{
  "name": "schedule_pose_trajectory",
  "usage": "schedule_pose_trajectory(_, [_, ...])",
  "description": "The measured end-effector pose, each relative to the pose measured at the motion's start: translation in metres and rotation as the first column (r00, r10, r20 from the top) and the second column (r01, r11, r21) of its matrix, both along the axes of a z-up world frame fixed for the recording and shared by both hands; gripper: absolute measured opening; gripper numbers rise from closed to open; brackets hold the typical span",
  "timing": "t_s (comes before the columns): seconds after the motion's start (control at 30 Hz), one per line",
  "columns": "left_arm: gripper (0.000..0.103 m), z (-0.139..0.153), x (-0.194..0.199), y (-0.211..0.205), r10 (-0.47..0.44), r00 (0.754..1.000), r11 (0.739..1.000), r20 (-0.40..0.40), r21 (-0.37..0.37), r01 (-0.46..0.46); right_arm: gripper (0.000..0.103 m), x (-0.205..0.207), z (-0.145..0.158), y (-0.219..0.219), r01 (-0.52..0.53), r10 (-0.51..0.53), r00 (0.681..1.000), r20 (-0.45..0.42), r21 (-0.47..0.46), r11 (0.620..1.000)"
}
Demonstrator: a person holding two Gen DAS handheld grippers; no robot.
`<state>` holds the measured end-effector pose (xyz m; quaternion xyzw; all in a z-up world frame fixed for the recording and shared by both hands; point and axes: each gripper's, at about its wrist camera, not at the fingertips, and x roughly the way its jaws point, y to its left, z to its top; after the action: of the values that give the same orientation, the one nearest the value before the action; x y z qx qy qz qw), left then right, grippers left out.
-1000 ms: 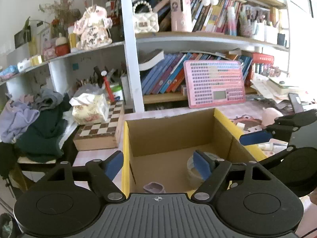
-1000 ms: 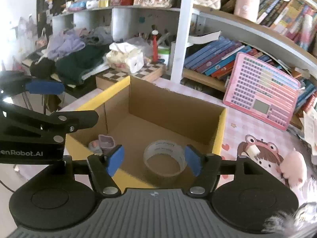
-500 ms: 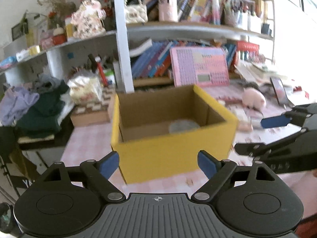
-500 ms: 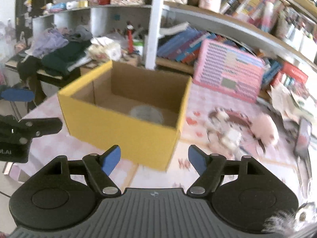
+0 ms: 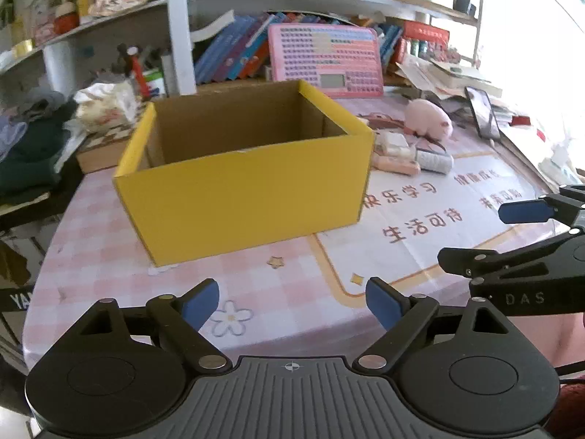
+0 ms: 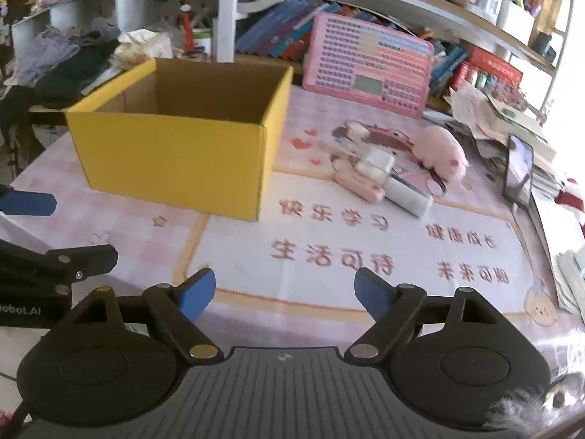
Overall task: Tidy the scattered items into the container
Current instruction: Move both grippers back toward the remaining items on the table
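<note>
An open yellow cardboard box (image 5: 248, 190) (image 6: 175, 157) stands on the pink checked tablecloth; its inside is hidden from here. To its right lie a pink plush pig (image 5: 427, 122) (image 6: 440, 150), a pink tube (image 5: 395, 164) (image 6: 360, 184), a grey-white cylinder (image 5: 433, 161) (image 6: 407, 194) and a small white packet (image 5: 393, 144) (image 6: 374, 162). My left gripper (image 5: 292, 303) (image 6: 82, 228) hovers open in front of the box, holding nothing. My right gripper (image 6: 283, 291) (image 5: 471, 234) hangs over the printed mat right of the box, its jaws opening and empty.
Behind the table are shelves of books with a pink learning board (image 5: 325, 60) leaning on them. A phone (image 6: 517, 170) stands propped by paper stacks at the right. At the left are a chessboard box (image 5: 98, 150), a tissue pack (image 5: 104, 104) and piled clothes (image 5: 25, 146).
Both grippers have drawn back from above the box toward the table's near edge and tilted down. Their jaws stand wider. The tape roll inside the box has dropped out of sight.
</note>
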<state>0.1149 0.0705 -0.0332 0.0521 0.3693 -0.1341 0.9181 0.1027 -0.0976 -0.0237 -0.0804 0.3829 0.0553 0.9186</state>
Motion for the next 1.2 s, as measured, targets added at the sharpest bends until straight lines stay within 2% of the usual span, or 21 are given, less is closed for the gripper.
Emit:
schedule_pose_trajectory(0.33, [0.092,-0.008,0.01,-0.05,-0.068,0.996,0.997,-0.051,0.028,0.069,0.084,0.003,-0.009,-0.048,0.07,-0.069,0.997,-0.041,0.014,0.997])
schedule_pose_trajectory(0.63, [0.092,-0.016,0.028,-0.103,-0.124,0.989,0.99,-0.083,0.058,0.129,0.086,0.021,-0.018,-0.092,0.092,-0.09,0.993,-0.07,0.025,0.995])
schedule_pose_trajectory(1.0, [0.092,-0.025,0.058,-0.177,-0.187,0.977,0.977,-0.104,0.084,0.196,0.086,0.061,-0.029,-0.158,0.099,-0.096,0.989,-0.108,0.022,0.995])
schedule_pose_trajectory(1.2, [0.092,-0.028,0.079,-0.204,-0.167,0.979,0.98,-0.113,0.086,0.177,0.086,0.086,-0.032,-0.184,0.069,-0.065,0.991,-0.116,0.035,0.997])
